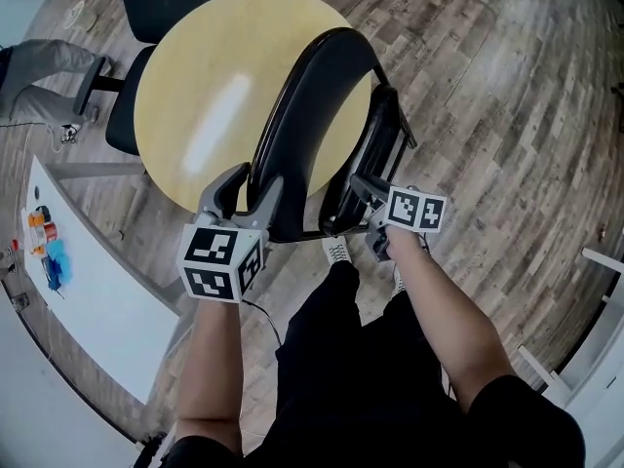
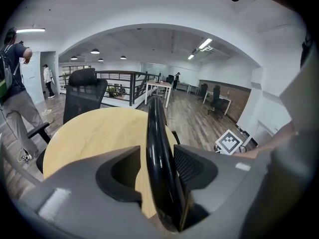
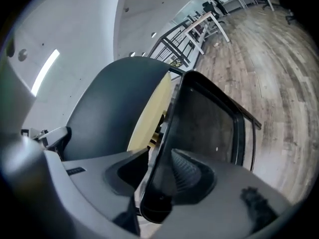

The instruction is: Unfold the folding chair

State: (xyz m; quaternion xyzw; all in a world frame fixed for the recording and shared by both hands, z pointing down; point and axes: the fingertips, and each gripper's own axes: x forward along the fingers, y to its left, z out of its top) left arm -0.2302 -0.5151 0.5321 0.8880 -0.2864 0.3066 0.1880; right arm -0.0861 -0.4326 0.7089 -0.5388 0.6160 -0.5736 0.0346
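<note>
My head camera looks steeply down on the folding chair [image 1: 312,115] and round table [image 1: 195,96], with my forearms [image 1: 210,359] entering from 6 o'clock. The left gripper [image 1: 244,191] camera sits right behind its jaws, facing out across the tabletop. The right gripper [image 1: 363,195] camera is tilted sideways, with the floor [image 3: 279,83] at 3 o'clock. All three views share the chair and table.

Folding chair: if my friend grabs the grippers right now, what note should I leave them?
Left gripper: open, with the backrest rim between its jaws, not clamped.
Right gripper: open, with the seat edge between its jaws.
Folding chair: upright and folded, by the round table.
Done: both grippers are in place.
Left to do: probably close both, then pull seat and backrest apart.
</note>
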